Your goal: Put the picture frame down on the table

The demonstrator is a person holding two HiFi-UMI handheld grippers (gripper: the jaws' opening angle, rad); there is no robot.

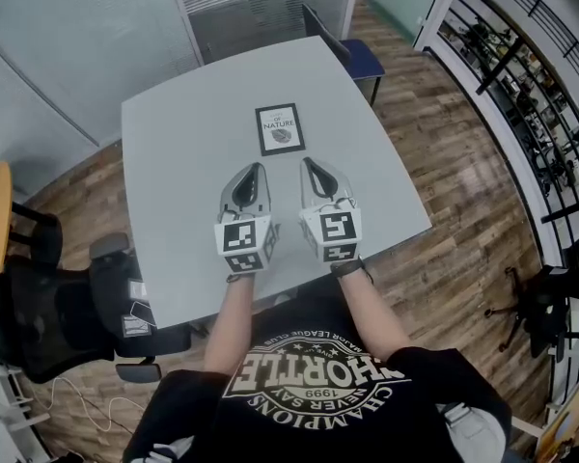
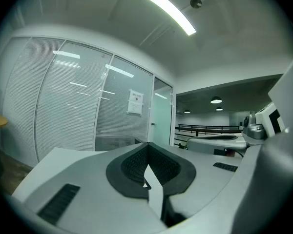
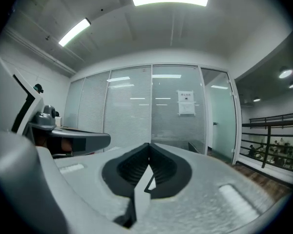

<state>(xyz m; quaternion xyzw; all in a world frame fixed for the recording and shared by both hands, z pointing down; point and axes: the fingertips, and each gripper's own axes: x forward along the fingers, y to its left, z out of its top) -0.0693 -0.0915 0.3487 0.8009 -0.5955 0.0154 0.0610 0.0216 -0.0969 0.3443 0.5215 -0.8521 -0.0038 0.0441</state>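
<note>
The picture frame [image 1: 280, 128], black-edged with a white print, lies flat on the grey table [image 1: 174, 152] towards its far side. Both grippers hover side by side over the table's near half, a little short of the frame. My left gripper [image 1: 259, 168] has its jaws pressed together, nothing between them, as the left gripper view [image 2: 147, 152] also shows. My right gripper [image 1: 307, 162] is shut and empty too, jaws meeting in the right gripper view [image 3: 149, 152]. Each gripper view catches the other gripper at its edge.
A blue chair [image 1: 359, 56] stands at the table's far right corner. A black office chair [image 1: 68, 307] sits at the near left. Glass partitions with blinds [image 3: 151, 111] close the far side, and a railing [image 1: 550, 75] runs along the right.
</note>
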